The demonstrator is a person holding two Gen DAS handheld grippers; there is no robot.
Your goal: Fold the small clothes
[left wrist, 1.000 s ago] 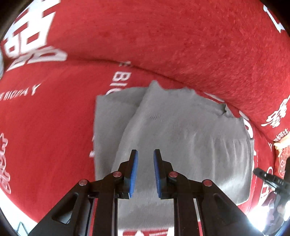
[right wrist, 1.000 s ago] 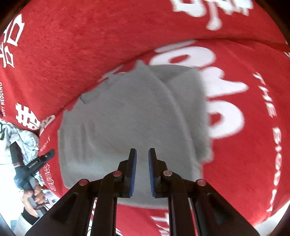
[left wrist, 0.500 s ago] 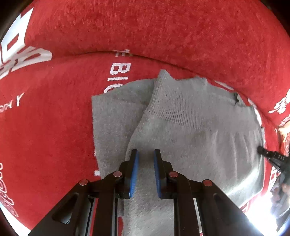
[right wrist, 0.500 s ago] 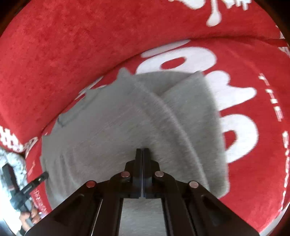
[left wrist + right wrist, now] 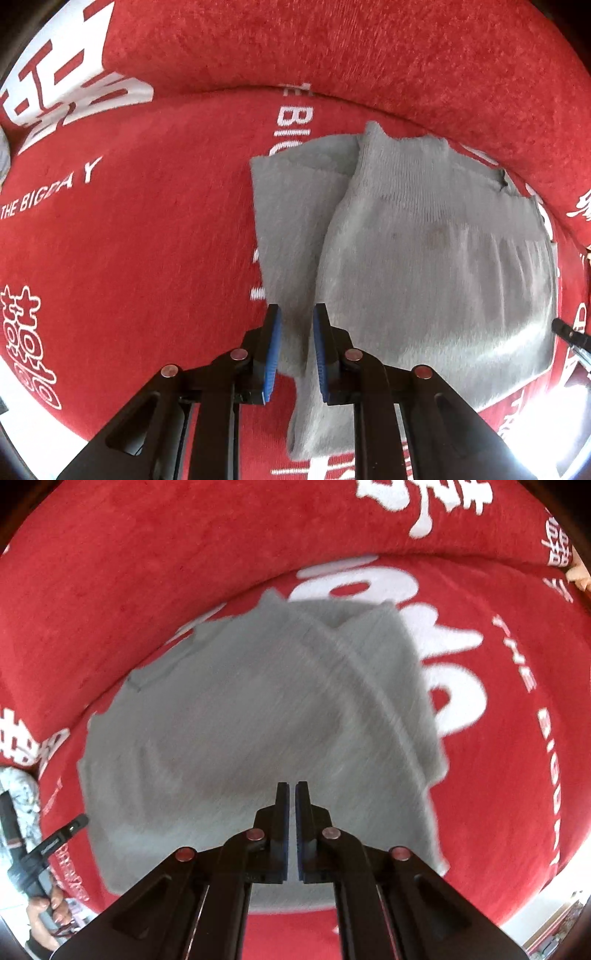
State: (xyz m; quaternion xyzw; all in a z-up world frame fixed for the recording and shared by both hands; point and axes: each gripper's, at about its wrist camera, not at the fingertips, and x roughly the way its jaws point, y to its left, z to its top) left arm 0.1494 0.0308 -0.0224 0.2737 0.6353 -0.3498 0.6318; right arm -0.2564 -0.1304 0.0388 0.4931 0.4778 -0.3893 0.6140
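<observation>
A grey knit garment (image 5: 424,258) lies flat on a red plush cover (image 5: 129,240), with one part folded over its left side (image 5: 295,206). My left gripper (image 5: 297,310) points down over the garment's left edge. Its blue pads stand a narrow gap apart, and the cloth shows through the gap without being pinched. In the right wrist view the same garment (image 5: 240,720) fills the middle. My right gripper (image 5: 291,786) hangs over its near part, shut, with nothing visible between the pads.
The red cover (image 5: 147,572) bears white lettering and rises into a padded back behind the garment. The right gripper's tip (image 5: 569,334) shows at the left view's right edge. A hand (image 5: 51,904) holding the left gripper (image 5: 48,849) shows at lower left.
The right gripper's jaws have shut from a small gap. The left gripper has shifted toward the garment's left edge and sunk a little. The garment looks larger in both views.
</observation>
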